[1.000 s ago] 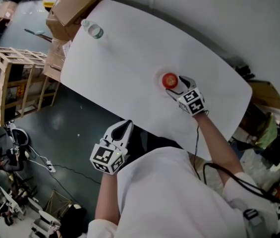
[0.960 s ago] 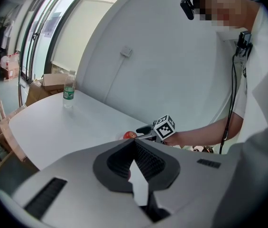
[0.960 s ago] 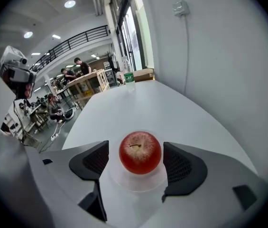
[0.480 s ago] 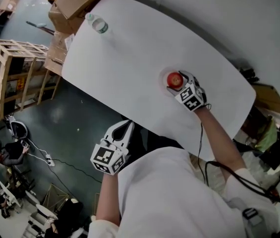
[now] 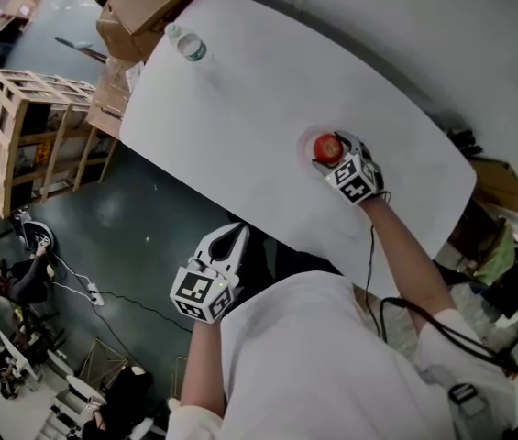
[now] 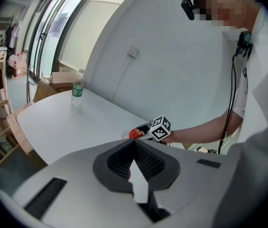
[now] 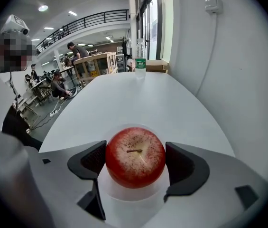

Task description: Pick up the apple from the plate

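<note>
A red apple (image 7: 135, 158) sits stem-up on a small white plate (image 7: 124, 197) on the white table (image 5: 240, 90). My right gripper (image 7: 135, 152) reaches down over it with a jaw on each side; its jaws are opening, the left pad right beside the skin and the right pad a little off it. From the head view, the apple (image 5: 327, 148) shows just past the right gripper (image 5: 334, 152). My left gripper (image 5: 238, 232) hangs off the table's near edge, its jaws shut and holding nothing. The left gripper view also shows the apple (image 6: 135, 134) far ahead.
A water bottle (image 5: 187, 46) stands at the table's far left end. Cardboard boxes (image 5: 144, 3) and a wooden crate (image 5: 20, 145) stand beyond and beside that end. A wall runs along the table's right side. People sit at desks in the background.
My right gripper has slid from beside the apple to straddle it and has sunk lower over the plate. The left gripper has stayed in place.
</note>
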Demonstrator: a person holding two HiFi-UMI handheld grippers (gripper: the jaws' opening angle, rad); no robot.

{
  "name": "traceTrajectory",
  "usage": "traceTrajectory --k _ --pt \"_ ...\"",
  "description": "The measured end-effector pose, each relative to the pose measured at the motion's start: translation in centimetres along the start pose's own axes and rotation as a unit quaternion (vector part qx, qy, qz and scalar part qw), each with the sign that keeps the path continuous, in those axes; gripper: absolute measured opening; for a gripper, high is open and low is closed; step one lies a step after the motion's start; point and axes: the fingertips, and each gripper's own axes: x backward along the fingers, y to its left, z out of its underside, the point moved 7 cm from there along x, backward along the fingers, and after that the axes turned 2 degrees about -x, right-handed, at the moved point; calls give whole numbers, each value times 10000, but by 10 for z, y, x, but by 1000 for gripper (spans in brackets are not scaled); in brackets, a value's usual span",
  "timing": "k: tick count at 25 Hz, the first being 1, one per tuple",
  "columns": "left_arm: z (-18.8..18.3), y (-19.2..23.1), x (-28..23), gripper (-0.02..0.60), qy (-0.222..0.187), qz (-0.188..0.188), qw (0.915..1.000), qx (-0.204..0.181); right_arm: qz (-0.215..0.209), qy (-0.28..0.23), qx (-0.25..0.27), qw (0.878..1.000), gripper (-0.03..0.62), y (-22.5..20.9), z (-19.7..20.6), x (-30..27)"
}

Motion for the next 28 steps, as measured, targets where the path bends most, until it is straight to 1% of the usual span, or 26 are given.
traceTrajectory --k 4,9,14,19,28 --pt "0 0 6 2 -47 -6 10000 -24 10 48 32 10000 377 5 -3 9" --pt "0 -2 12 2 -96 -23 9999 -89 21 -8 53 10000 377 6 -6 23" --pt "1 -7 18 2 -214 -57 9996 -151 45 -78 -59 9999 377 10 -5 37" --pt "9 -7 31 2 -295 -76 9994 -181 82 -103 -93 9999 377 20 -5 48" --pt "14 1 57 2 -408 23 9987 -319 200 -191 -175 9995 377 41 -15 77"
